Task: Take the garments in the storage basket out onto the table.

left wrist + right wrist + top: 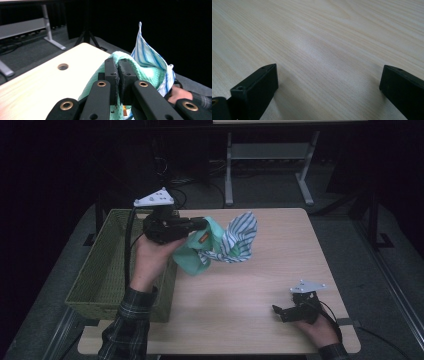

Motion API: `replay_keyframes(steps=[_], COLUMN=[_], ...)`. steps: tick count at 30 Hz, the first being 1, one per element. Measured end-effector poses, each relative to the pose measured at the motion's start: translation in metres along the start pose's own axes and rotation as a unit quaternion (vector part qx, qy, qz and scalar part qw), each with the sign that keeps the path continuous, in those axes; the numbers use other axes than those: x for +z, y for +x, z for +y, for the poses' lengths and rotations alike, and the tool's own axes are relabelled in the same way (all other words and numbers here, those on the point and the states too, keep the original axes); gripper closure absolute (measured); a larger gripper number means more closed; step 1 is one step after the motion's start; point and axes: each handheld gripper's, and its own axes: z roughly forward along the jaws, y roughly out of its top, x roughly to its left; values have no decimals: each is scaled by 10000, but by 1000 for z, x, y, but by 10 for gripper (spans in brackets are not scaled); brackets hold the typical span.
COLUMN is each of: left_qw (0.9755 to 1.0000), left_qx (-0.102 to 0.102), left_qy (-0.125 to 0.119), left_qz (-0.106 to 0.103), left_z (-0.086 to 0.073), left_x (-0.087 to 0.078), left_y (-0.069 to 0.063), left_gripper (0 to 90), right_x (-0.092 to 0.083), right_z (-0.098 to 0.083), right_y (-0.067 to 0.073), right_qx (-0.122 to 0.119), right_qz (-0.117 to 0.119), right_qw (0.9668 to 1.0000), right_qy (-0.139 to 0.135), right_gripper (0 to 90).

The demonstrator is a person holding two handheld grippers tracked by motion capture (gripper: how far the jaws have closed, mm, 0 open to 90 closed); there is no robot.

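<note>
My left gripper (200,225) is shut on a mint-green cloth (192,257), which hangs in the air over the table's left part, beside the basket. A blue-and-white striped cloth (237,237) is bunched up with the green one and sticks out to the right. In the left gripper view the jaws (119,75) pinch the green cloth (147,80), with the striped cloth (147,53) rising behind it. My right gripper (280,312) rests low at the table's front right, jaws wide apart over bare wood (324,57), nothing between them.
A green woven basket (107,270) stands along the left edge of the light wooden table (270,275). A round cable hole (62,66) sits in the tabletop. Behind the table stand a desk frame's grey legs (305,185) on dark floor.
</note>
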Motion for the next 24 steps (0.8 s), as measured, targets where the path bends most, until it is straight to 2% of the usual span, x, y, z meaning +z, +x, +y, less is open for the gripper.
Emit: replay_keyframes(steps=[4, 17, 24], left_qw=[9998, 9978, 9963], left_qx=[-25, -95, -168], left_qy=[76, 359, 556], left_qz=[-178, -551, -633], left_z=[-7, -32, -47], left_x=[17, 56, 74], left_y=[-10, -31, -33], left_gripper=[867, 867, 867], right_x=[0, 0, 0], right_z=[0, 0, 0], right_y=[0, 0, 0], right_qx=[2, 8, 7], right_qz=[-5, -1, -1], right_qw=[10000, 10000, 10000], right_qy=[-6, -11, 0], right_gripper=[14, 15, 15])
